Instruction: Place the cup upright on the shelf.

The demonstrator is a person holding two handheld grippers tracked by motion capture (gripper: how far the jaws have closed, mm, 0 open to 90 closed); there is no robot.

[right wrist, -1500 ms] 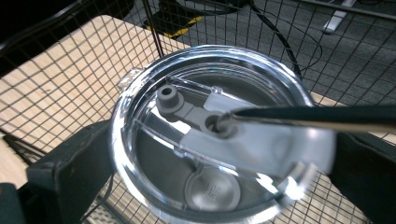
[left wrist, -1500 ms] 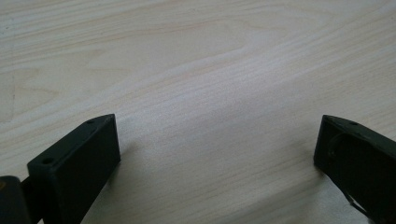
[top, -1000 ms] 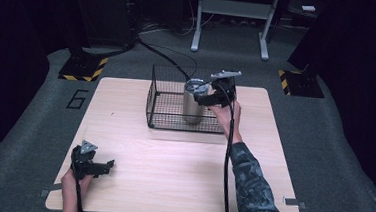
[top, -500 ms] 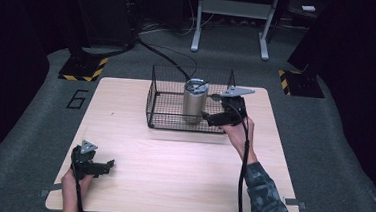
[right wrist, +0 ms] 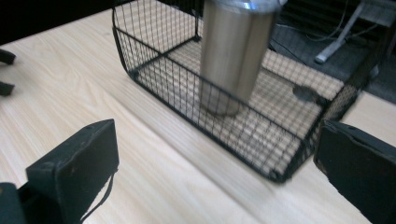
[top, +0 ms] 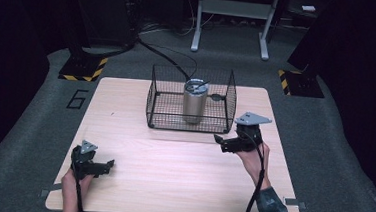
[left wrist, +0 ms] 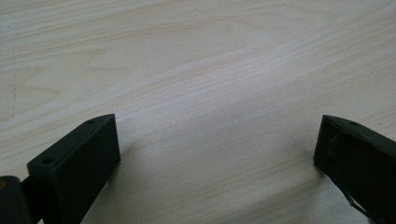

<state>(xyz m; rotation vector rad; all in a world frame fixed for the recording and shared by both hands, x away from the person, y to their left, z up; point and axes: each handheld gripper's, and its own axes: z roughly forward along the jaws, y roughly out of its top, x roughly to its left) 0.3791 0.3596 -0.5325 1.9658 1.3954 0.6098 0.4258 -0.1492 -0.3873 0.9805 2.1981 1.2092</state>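
Observation:
A steel tumbler (top: 194, 102) with a lid stands upright inside a black wire basket (top: 162, 97) at the far middle of the wooden table. My right gripper (top: 219, 142) hovers in front of the basket's near right corner, open and empty, jaws pointing left. In the right gripper view the tumbler (right wrist: 236, 51) stands behind the basket's mesh wall (right wrist: 154, 70), beyond my wide-apart jaws (right wrist: 217, 140). My left gripper (top: 107, 166) rests low at the near left of the table, open. Between its jaws (left wrist: 217, 133) there is bare wood.
A small dark object (top: 216, 96) lies on the basket floor to the right of the tumbler, also seen as a dark object (right wrist: 306, 93) in the right gripper view. The table (top: 170, 185) has free wood between the two grippers. Metal stand legs (top: 232, 19) are on the floor behind.
My right gripper has drawn back from the tumbler's top, out of the basket, toward the near right. The tumbler stays upright in the basket. The left gripper has not moved.

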